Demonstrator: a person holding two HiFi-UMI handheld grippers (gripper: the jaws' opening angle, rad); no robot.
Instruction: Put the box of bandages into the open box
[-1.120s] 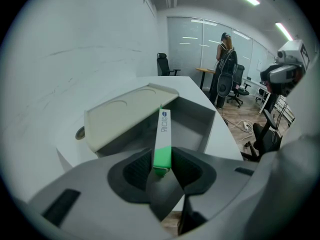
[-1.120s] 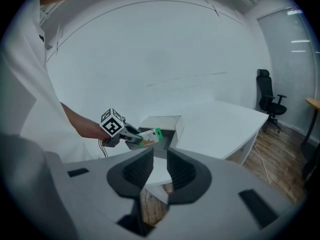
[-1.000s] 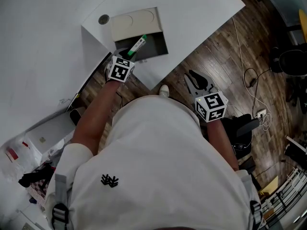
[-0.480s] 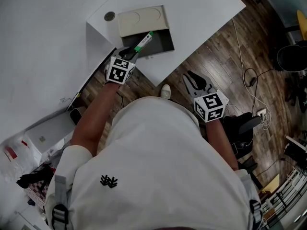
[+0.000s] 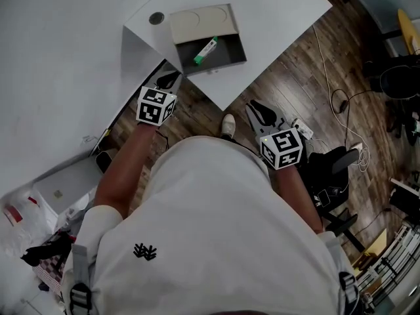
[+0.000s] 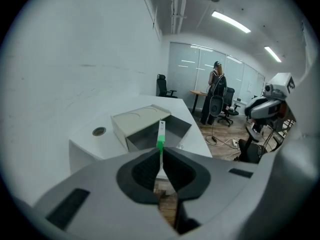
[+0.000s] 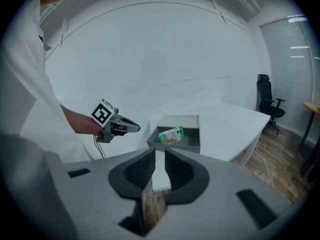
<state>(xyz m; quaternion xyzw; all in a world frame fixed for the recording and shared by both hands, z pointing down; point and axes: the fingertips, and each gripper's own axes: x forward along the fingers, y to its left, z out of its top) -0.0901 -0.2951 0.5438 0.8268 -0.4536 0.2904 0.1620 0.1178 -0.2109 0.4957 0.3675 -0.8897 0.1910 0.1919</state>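
Note:
The bandage box (image 5: 206, 50), white with a green end, lies tilted inside the open grey box (image 5: 228, 56) on the white table. It shows past the jaws in the left gripper view (image 6: 160, 134) and in the right gripper view (image 7: 171, 135). My left gripper (image 5: 169, 79) hangs off the table's near edge, apart from the open box (image 6: 142, 139). Its jaws are closing, almost together, with nothing between them (image 6: 160, 156). My right gripper (image 5: 259, 107) hovers over the wooden floor, jaws near together and empty (image 7: 160, 156).
The open box's beige lid (image 5: 202, 23) lies folded back, with a round grommet (image 5: 156, 18) beside it. The table's pointed corner juts over the wooden floor (image 5: 289, 64). Cables and office chairs (image 5: 400, 84) stand to the right. A person (image 6: 216, 91) stands far off.
The left gripper let go of the bandage box, which now lies in the open box. It drew back off the table toward me and its jaws came nearly together. The right gripper barely moved.

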